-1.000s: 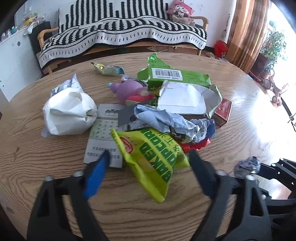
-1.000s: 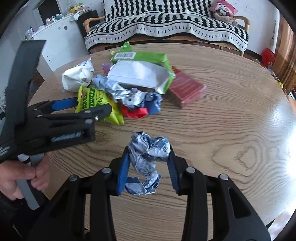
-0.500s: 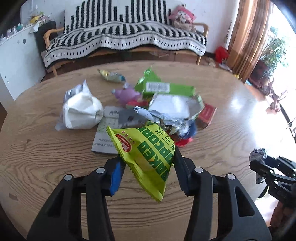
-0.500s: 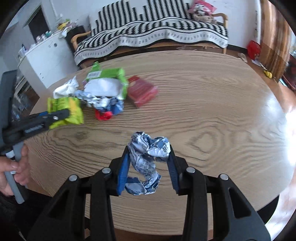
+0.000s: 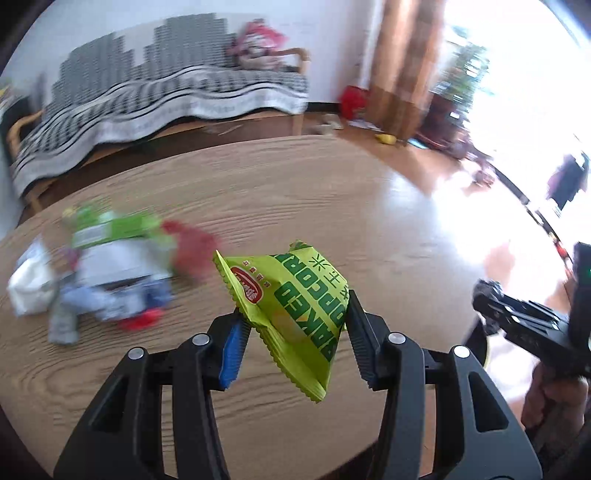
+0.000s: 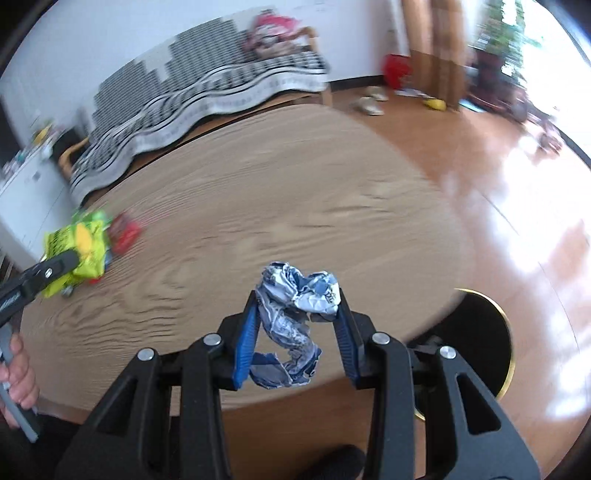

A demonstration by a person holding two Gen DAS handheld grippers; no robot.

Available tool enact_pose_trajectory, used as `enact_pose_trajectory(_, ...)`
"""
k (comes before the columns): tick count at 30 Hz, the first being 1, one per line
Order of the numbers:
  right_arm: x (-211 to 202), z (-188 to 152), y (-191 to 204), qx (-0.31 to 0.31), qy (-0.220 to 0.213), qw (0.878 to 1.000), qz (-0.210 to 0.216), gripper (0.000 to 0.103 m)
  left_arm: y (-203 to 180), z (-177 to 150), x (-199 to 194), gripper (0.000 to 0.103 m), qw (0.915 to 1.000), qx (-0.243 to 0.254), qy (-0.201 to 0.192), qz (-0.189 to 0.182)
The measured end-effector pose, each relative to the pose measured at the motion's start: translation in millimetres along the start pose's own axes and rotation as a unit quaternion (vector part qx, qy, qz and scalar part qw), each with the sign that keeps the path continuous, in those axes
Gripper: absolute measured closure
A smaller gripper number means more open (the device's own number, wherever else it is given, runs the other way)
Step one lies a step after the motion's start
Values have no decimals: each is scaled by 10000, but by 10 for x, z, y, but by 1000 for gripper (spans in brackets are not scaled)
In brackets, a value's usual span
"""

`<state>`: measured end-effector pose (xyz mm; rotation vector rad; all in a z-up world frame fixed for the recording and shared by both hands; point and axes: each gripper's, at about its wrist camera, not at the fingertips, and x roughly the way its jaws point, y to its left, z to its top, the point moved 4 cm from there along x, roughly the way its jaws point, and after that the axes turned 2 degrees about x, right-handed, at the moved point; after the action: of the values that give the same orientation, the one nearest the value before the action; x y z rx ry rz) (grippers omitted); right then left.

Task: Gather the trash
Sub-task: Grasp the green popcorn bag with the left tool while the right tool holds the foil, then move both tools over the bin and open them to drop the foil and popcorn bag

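1. The green popcorn bag (image 5: 295, 314) hung clear above the wooden table (image 5: 332, 192), pinched between the two fingers of the left gripper (image 5: 293, 343); its jaws were clamped on the bag's sides, and the bag's lower corner drooped below the blue pads (image 5: 231, 350).
2. The crumpled blue-and-white wrapper (image 6: 295, 306) was in the right gripper (image 6: 295, 339), whose jaws were closed on it, with a twisted tail of the wrapper dangling between the fingers above the table's near edge.
3. Seen from the right wrist, the popcorn bag (image 6: 79, 254) appeared at the far left, held at the tip of the left gripper (image 6: 48, 273), with a hand (image 6: 16, 376) gripping its handle lower down.
4. Seen from the left wrist, the right gripper (image 5: 517, 317) showed at the right edge, near the table's rim.
5. The rest of the trash sat in a blurred heap on the left part of the table: a green box (image 5: 110, 229), a white crumpled bag (image 5: 29, 288), a red pack (image 5: 192, 247) and bluish wrappers (image 5: 110, 302), lying touching or overlapping one another.
6. Just off the table's near right edge stood a round black bin with a gold rim (image 6: 480, 339).
7. Beyond the table's far side stood a sofa under a black-and-white striped blanket (image 6: 207, 92), with a pink toy (image 6: 273, 29) on it, and brown curtains (image 5: 402, 62) hung at the far right beside a bright window.
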<state>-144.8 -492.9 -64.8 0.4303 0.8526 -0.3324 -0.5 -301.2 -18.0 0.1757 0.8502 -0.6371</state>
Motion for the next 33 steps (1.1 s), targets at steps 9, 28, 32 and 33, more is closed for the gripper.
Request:
enact_pose_trajectory(9, -96, -242, -1444, 1204, -6, 9901, -719, 64, -1573, -174, 426, 54, 9901, 1026, 156, -944)
enact_pose_trajectory(28, 159, -634, -2335, 1903, 544, 9750, -1014, 61, -2824, -441, 1147, 54, 9698, 1713, 681, -1594)
enact_pose_trajectory(32, 122, -639, -2334, 1989, 431, 9734, -1048, 48, -2851, -440, 1188, 54, 9692, 1769, 663, -1578)
enact_pose_trajectory(33, 108, -639, -2346, 2007, 395, 9730, -1072, 43, -2852, -446, 1194, 54, 9691, 1765, 671, -1585)
